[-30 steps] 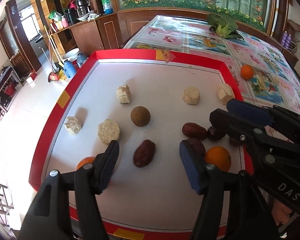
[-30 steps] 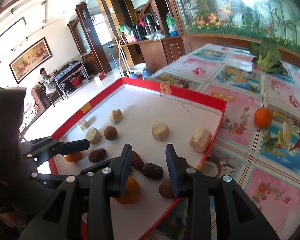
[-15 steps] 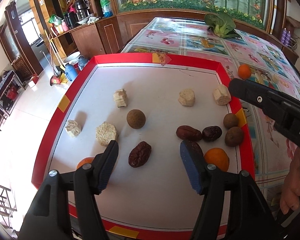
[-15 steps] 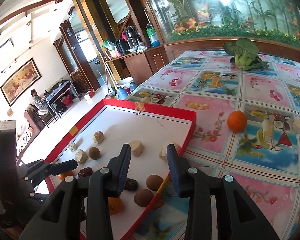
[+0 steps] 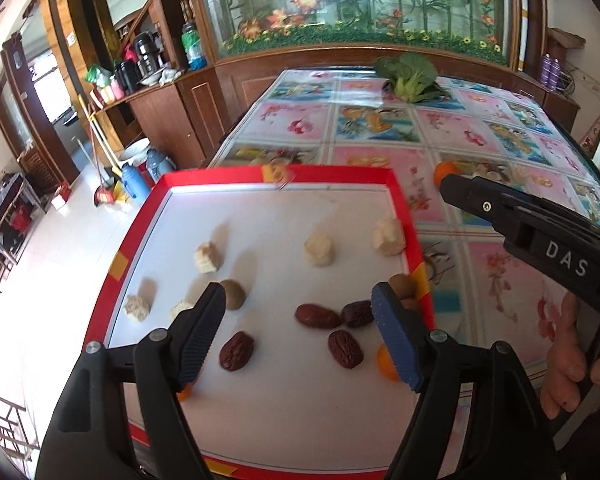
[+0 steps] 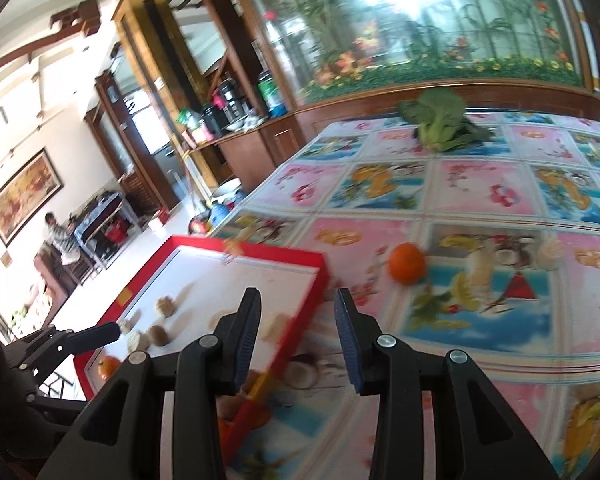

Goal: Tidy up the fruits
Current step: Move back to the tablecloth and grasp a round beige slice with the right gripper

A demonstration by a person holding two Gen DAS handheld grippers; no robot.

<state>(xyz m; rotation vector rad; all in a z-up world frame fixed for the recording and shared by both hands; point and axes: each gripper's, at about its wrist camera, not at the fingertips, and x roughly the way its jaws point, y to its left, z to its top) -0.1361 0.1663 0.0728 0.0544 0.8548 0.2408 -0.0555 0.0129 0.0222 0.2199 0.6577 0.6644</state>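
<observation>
A red-rimmed white tray holds several dark red dates, brown round fruits, pale chunks and an orange half hidden behind my left finger. My left gripper is open and empty above the tray's near half. My right gripper is open and empty over the tray's right edge; its arm shows in the left wrist view. A loose orange lies on the tablecloth beyond the right gripper, also in the left wrist view.
A leafy green vegetable lies at the table's far end, also in the right wrist view. The table carries a patterned fruit tablecloth. Wooden cabinets and the floor lie left of the table.
My right gripper has drawn back from the tray's fruits and swung right, facing the loose orange on the tablecloth. My left gripper has tilted up a little; the tray's fruits stay put.
</observation>
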